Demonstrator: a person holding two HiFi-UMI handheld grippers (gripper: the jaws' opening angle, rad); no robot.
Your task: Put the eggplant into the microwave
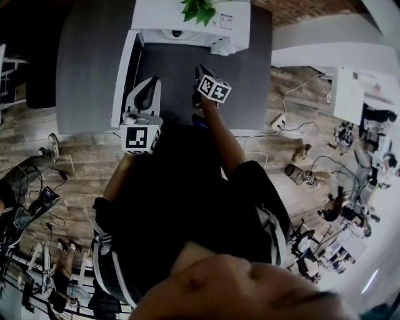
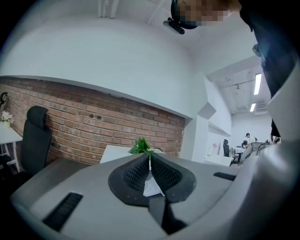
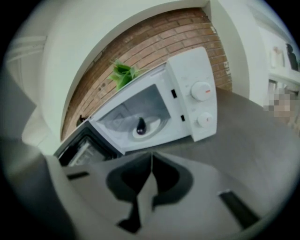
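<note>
A small dark eggplant (image 3: 141, 125) lies on the glass plate inside the white microwave (image 3: 187, 93), whose door (image 3: 77, 146) hangs wide open to the left. My right gripper (image 3: 151, 159) is shut and empty. It hovers over the grey table, a short way in front of the oven cavity and apart from it. In the head view the microwave (image 1: 187, 22) stands at the table's far edge, with the right gripper (image 1: 201, 70) before it. My left gripper (image 1: 147, 87) is beside the open door (image 1: 125, 78). Its jaws (image 2: 150, 159) are shut with nothing between them.
A green plant (image 1: 199, 9) sits on top of the microwave, in front of a brick wall (image 2: 93, 122). The grey table (image 1: 94, 62) extends left of the door. An office chair (image 2: 35, 140) stands at the left. Cables and a power strip (image 1: 278, 122) lie on the wooden floor at right.
</note>
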